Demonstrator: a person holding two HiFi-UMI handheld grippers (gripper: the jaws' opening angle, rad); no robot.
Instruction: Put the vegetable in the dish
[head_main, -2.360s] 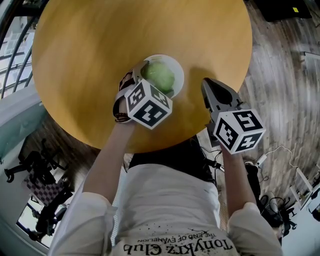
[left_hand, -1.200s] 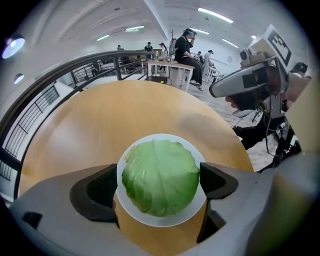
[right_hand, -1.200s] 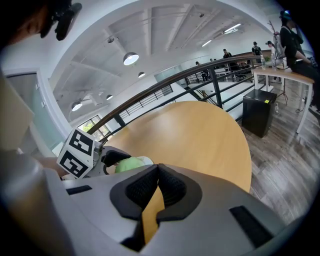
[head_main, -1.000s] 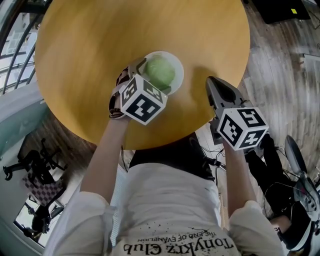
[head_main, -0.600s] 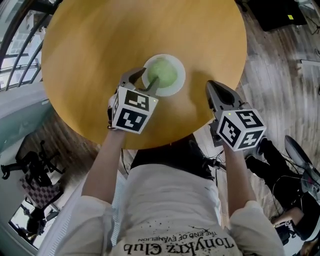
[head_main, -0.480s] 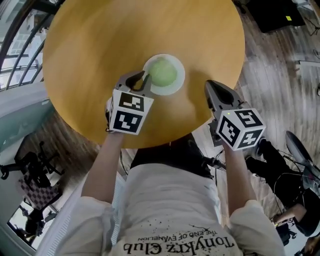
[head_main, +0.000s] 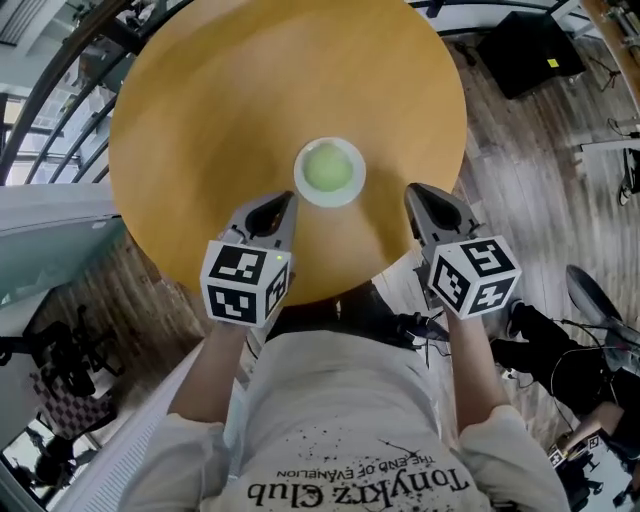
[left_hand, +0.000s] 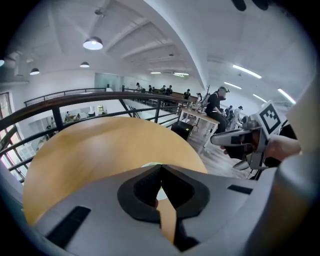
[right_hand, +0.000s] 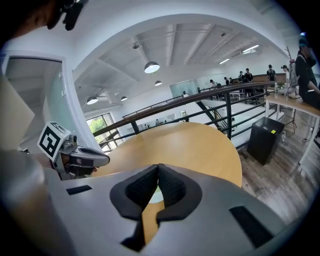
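Vegetable (head_main: 327, 170) sits in dish (head_main: 346, 198), mid-table (head_main: 200, 120). Left gripper (head_main: 288, 197) and right gripper (head_main: 411, 190): jaws closed together, empty, apart from dish. Judged light, round, leafy, bruisable; take gently across its 2 sides.

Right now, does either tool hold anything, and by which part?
Nothing is held. The left tool and right tool are both shut and empty; the vegetable lies in the dish.
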